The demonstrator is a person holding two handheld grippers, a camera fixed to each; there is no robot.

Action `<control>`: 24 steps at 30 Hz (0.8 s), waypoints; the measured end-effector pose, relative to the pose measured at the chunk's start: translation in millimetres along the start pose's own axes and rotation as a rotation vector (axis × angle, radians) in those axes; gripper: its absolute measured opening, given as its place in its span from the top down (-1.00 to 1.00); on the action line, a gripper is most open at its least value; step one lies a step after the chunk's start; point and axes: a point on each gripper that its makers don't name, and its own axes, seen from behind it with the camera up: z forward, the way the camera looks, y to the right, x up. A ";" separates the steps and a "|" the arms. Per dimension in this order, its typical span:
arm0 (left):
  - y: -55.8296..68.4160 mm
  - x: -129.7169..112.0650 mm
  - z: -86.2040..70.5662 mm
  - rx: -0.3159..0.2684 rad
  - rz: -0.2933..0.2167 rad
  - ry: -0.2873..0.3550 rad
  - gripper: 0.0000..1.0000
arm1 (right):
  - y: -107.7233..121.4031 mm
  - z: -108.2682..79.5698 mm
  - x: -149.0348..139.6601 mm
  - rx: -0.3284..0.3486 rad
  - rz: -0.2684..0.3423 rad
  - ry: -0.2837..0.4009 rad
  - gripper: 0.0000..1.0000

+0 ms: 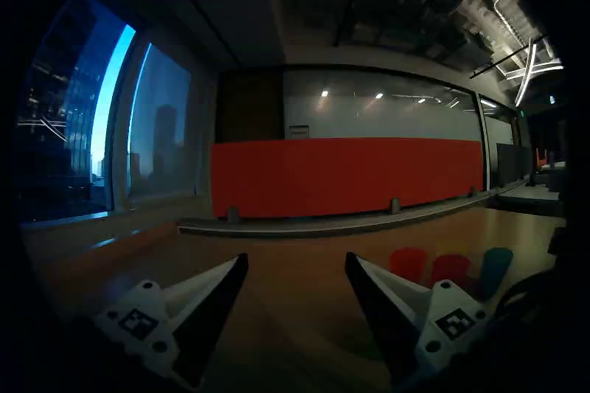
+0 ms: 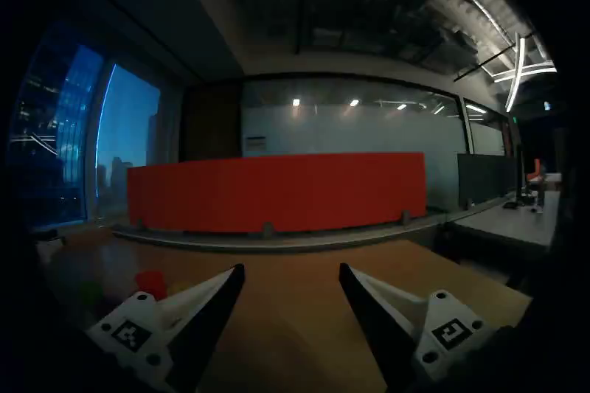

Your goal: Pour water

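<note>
My left gripper (image 1: 296, 264) is open over the wooden desk (image 1: 295, 245), nothing between its fingers. To its right stand three cups: an orange-red cup (image 1: 408, 262), a red cup (image 1: 450, 269) and a teal cup (image 1: 495, 269), partly hidden behind the right finger. My right gripper (image 2: 291, 271) is open too, held above the desk (image 2: 295, 268) with an empty gap. A red cup (image 2: 150, 282) shows at the lower left in the right gripper view, just behind the left finger. No water container is seen.
A red partition screen (image 1: 346, 175) runs along the desk's far edge on a grey rail (image 1: 332, 222). Large windows (image 1: 81, 127) line the left side. Another desk (image 2: 516, 220) with dark objects stands at the right. The room is dim.
</note>
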 end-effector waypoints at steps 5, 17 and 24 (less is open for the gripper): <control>-1.5 -10.0 1.1 -0.003 -0.011 -0.005 -0.95 | -2.3 0.0 -0.3 0.000 0.002 -0.001 -0.98; -4.9 -26.1 4.9 -0.007 -0.016 -0.016 -0.95 | -2.5 -0.5 -2.2 -0.003 0.004 -0.007 -0.98; -8.0 -30.4 6.4 -0.008 -0.029 -0.022 -0.95 | 2.2 -1.9 -0.8 -0.009 0.011 -0.006 -0.98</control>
